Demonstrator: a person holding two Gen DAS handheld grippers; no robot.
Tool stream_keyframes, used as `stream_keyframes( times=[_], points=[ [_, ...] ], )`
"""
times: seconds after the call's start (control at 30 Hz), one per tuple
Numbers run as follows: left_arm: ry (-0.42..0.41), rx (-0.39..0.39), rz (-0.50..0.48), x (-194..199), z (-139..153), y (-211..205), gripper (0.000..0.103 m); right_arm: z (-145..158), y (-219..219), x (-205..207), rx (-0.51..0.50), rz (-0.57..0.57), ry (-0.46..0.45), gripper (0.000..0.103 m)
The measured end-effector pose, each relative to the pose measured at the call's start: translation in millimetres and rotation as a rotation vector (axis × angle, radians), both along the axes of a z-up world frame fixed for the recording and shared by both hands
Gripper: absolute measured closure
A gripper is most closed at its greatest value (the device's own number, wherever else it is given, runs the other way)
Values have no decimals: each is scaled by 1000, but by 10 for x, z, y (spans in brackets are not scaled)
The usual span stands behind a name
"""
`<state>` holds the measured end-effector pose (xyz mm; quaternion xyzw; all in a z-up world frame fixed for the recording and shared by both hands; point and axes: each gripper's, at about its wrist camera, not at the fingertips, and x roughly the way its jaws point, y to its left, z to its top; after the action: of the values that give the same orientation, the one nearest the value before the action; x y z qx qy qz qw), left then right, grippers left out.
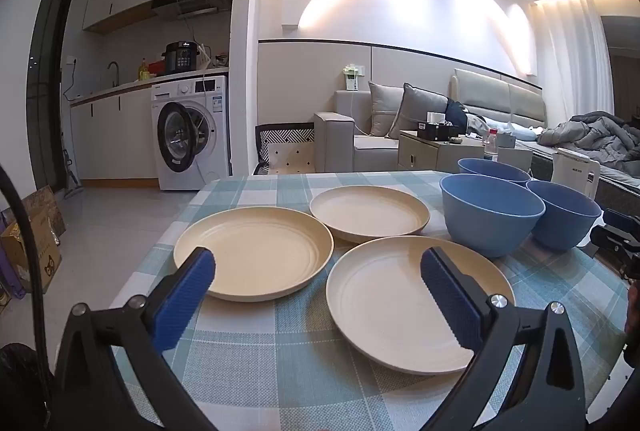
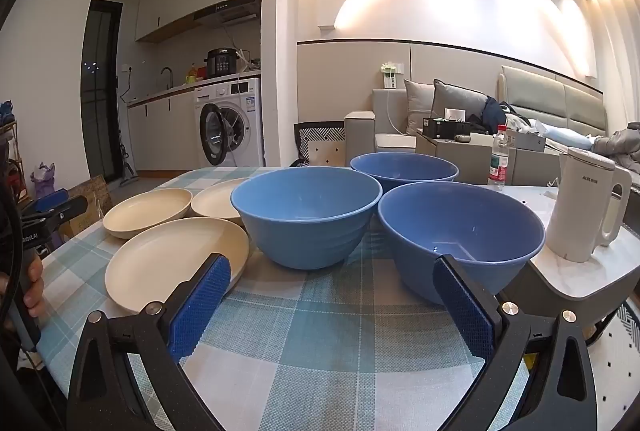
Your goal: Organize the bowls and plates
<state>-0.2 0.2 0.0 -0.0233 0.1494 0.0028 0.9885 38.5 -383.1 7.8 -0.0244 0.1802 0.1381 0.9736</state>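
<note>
Plates (image 1: 400, 305), three cream and shallow, lie on the checked tablecloth (image 1: 280, 363) ahead of the left gripper (image 1: 316, 271). Three blue bowls (image 2: 306, 215) stand before the right gripper (image 2: 332, 279). Both grippers tilt slightly down, fingers wide apart, holding nothing.

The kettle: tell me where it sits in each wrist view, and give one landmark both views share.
Left wrist: kettle at the far right, partly hidden behind the blue bowls.
Right wrist: kettle in full at the right, right of the bowls.
Shared landmark: washing machine with its door open.
</note>
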Motion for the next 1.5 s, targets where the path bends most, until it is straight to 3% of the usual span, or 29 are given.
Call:
stream_keyframes(
  times=[1.5],
  points=[
    [6,8,-1,17,-28,-1,0,39,47,0,-9,9,-3,0]
  ],
)
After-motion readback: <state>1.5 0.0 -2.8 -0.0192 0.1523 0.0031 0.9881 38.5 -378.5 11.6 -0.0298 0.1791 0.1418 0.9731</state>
